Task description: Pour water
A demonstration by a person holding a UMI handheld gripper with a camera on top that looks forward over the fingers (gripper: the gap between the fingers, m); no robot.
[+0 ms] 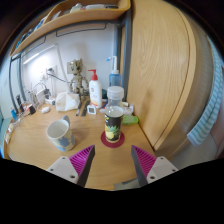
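While your gripper (pixel 113 160) hangs over the desk's (pixel 35 150) near edge w/ fingers spread apart & nothing between the pads (pixel 83 158), the tall cup (pixel 114 123) stands just ahead of them, upright on a red coaster (pixel 112 141), roughly centred on the gap. Bare wood lies between the fingertips & the coaster, so you've got open room on the approach. Left of the cup, apart from it, sits a white mug (pixel 60 131) w/ more bare desk around it. Right of the cup a wooden panel (pixel 165 70) rises close by, tight on that side. Behind the cup, towards the desk's back edge: a small white-lidded jar (pixel 116 96), a pump bottle (pixel 95 87) w/ red top, a green item (pixel 131 120) near the panel. Other back clutter is too small to tell.
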